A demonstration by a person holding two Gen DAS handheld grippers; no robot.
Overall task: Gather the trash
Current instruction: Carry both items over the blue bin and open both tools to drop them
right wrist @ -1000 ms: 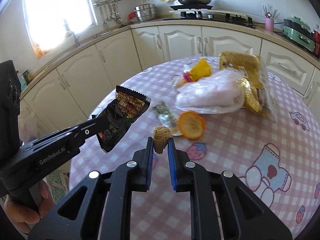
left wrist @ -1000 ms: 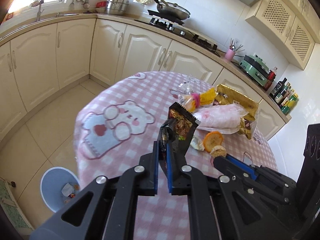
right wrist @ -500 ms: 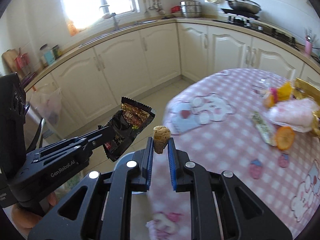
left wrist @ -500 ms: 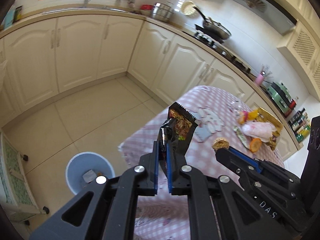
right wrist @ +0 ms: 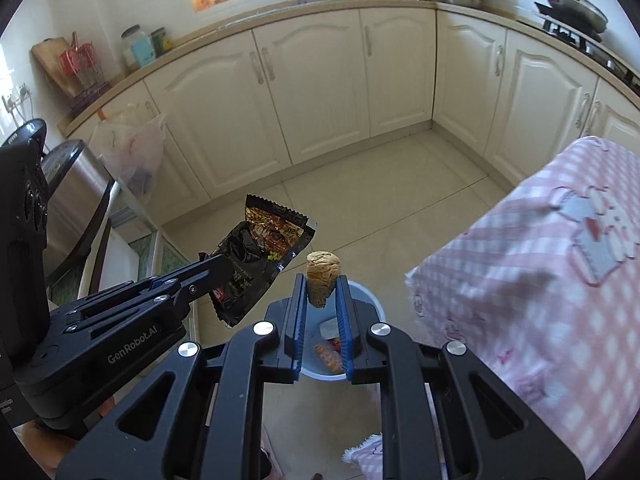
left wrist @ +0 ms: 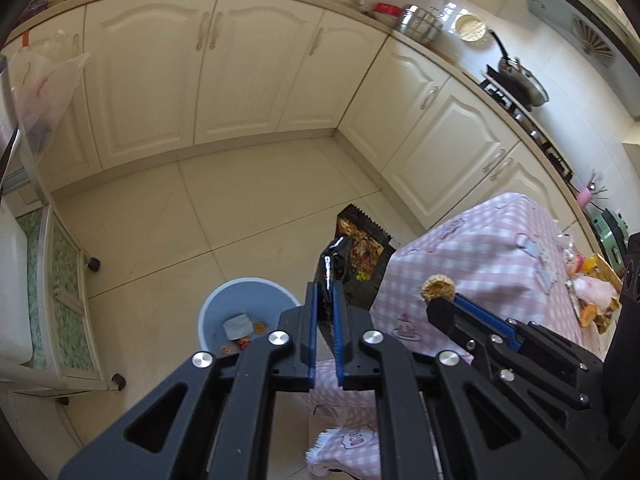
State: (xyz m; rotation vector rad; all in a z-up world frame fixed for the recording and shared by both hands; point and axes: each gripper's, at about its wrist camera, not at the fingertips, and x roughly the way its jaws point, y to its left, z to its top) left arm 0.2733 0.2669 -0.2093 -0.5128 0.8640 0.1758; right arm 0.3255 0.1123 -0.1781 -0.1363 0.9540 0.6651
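My left gripper (left wrist: 325, 294) is shut on a black snack wrapper (left wrist: 354, 256), held in the air just right of a light blue trash bin (left wrist: 224, 308) on the floor. The wrapper also shows in the right wrist view (right wrist: 260, 256). My right gripper (right wrist: 322, 286) is shut on a brown piece of food (right wrist: 322, 280), directly above the bin (right wrist: 370, 308). The food also shows in the left wrist view (left wrist: 438, 289). The bin holds a few scraps.
The table with a pink checked cloth (left wrist: 492, 264) stands to the right, with more trash at its far end (left wrist: 592, 296). Cream cabinets (right wrist: 320, 92) line the walls. A rolling cart (left wrist: 60, 300) and a steel bin (right wrist: 72, 196) stand at the left.
Both grippers have swung left, away from the table and down toward the floor bin, each keeping its item. The bin now lies right below them.
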